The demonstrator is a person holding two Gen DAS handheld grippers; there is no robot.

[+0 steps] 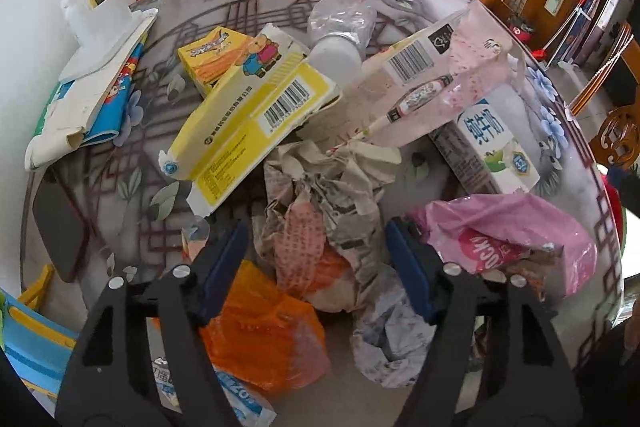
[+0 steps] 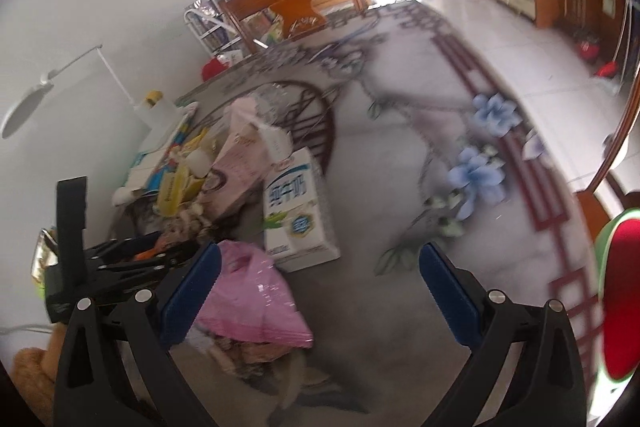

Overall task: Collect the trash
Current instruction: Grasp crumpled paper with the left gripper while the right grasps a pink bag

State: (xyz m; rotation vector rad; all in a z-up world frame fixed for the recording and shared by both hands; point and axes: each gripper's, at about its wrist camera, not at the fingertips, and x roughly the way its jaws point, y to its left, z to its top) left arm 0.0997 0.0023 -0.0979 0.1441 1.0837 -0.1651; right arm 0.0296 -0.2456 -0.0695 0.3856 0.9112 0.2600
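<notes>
Glass covers our round surface (image 1: 248, 7), with a floral, lattice pattern showing beneath it, in a bright room with wooden furniture at twelve o'clock. Trash sits heaped at the middle of the left wrist view.

Our left gripper (image 1: 318, 259) points down over a crumpled newspaper wad (image 1: 320, 195), its blue fingers (image 1: 224, 267) parted on either side and not visibly pressing it. Around the wad lie an orange plastic bag (image 1: 260, 331) at six o'clock, a pink plastic bag (image 1: 504, 231) at three, a white milk carton (image 1: 492, 143) at two, a yellow box (image 1: 248, 123) at ten and a pink see-through package (image 1: 448, 83) at one.

Our right gripper (image 2: 320, 291) hangs over the same pink bag, fingers spread and empty, bare surface under most of the gap.

We judge these risks: the wad is loose and light, so closing fingers may tear away one layer; the pink package leans on the pile and may slide off; the orange bag beneath may be dragged along.

No bin shows. The pink bag holds brownish scraps; the orange bag's contents are unclear.
</notes>
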